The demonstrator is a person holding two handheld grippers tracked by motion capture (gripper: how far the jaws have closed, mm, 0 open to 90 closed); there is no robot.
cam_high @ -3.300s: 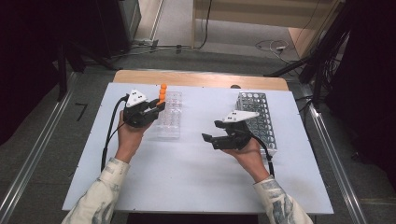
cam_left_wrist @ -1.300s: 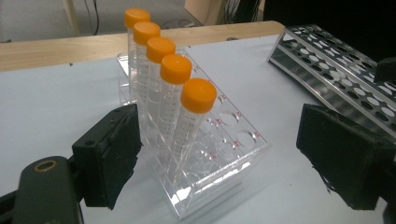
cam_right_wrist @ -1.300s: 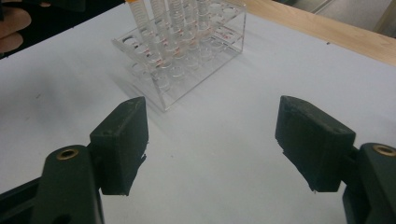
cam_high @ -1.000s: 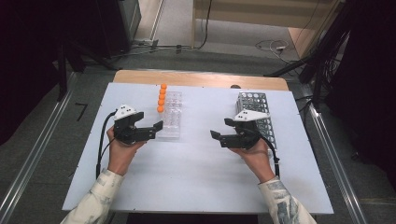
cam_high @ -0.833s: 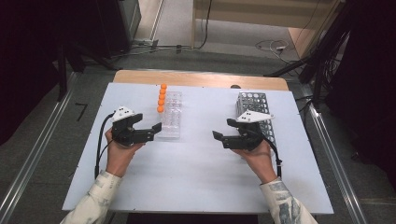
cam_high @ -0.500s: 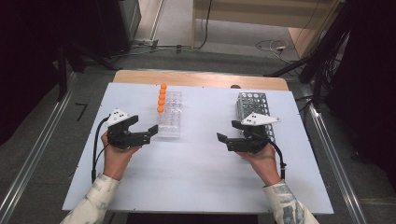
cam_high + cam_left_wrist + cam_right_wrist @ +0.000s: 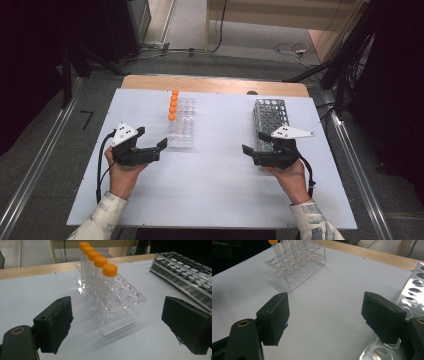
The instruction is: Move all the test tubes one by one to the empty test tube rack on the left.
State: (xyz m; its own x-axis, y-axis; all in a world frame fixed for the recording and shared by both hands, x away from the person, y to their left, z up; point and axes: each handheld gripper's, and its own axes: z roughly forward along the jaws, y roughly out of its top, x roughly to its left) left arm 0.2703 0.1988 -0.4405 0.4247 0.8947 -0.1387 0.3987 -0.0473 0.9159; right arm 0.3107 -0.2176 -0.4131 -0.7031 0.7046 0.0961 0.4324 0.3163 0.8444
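Left gripper (image 7: 152,141) agape — clear rack (image 7: 181,123) just ahead

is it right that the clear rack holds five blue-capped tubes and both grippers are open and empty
Not quite: the caps are orange, not blue. The left gripper view shows five orange-capped tubes in the clear rack. The left gripper and right gripper are indeed open and empty.

Clear glossy plastic rack (image 7: 117,307)
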